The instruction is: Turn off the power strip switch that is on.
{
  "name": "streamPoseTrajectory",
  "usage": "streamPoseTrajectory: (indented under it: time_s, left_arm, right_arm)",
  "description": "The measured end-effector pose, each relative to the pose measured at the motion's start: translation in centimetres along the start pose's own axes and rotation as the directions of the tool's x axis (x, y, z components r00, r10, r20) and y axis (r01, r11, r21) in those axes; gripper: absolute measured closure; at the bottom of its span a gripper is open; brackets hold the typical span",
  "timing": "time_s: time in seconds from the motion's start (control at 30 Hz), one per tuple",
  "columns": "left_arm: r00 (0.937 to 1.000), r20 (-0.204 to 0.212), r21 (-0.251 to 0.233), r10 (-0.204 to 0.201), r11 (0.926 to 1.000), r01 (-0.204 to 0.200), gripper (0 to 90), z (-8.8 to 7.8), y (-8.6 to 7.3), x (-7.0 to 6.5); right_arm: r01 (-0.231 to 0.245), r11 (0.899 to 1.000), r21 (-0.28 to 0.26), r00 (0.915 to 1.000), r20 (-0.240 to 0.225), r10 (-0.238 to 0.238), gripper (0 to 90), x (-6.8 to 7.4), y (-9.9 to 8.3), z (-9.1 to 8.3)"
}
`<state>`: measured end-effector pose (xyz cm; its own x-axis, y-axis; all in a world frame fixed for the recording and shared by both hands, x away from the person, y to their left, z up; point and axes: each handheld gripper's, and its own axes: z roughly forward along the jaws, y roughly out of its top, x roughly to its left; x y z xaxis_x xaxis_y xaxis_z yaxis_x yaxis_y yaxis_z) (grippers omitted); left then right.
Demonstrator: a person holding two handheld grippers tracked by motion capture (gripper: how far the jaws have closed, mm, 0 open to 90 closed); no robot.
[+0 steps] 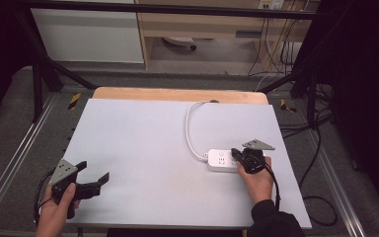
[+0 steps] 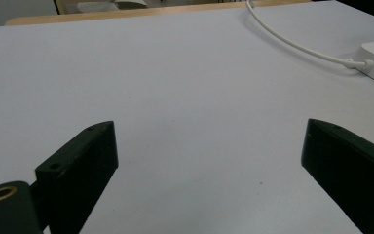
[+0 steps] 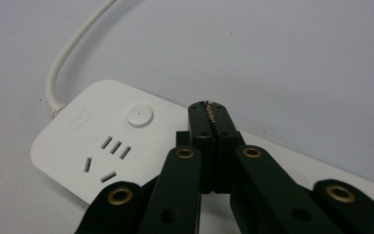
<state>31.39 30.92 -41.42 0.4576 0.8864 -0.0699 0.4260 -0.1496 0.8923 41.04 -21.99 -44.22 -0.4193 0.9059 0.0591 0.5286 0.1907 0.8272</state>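
Near edge of the desk [image 1: 143,148], high view: the left gripper [image 1: 94,178] is held in the person's left hand [image 1: 54,210] at the lower left corner, resting low over the pale grey surface. Its fingers [image 2: 78,165] are released and spread wide, with only bare desk between them, as the left gripper view confirms.

Right of centre: the right gripper [image 1: 236,153], held in the right hand [image 1: 257,183], points at the white power strip [image 1: 220,160]. In the right gripper view its fingers [image 3: 209,122] are clenched tight together, nothing gripped between them, their tip poised over the top face of the strip just beside the round button [image 3: 140,116] and near a group of socket slots [image 3: 108,157]; whether the tip touches the strip cannot be told.

Farther back: the strip's white cord [image 1: 190,129] curves away from its left end toward the far wooden edge [image 1: 177,95] of the desk.
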Motion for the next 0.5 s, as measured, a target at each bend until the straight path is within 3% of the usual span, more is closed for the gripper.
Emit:
streamPoseTrajectory:
  time_s: [0.5]
  left_arm:
    - [1.0000,-0.002,0.003,0.001,1.0000,-0.001,6.4,0.04,-0.02,0.07]
  right_arm:
    - [0.013,1.000,0.014,0.9999,-0.001,-0.013,90.0,-0.04,0.25,0.01]
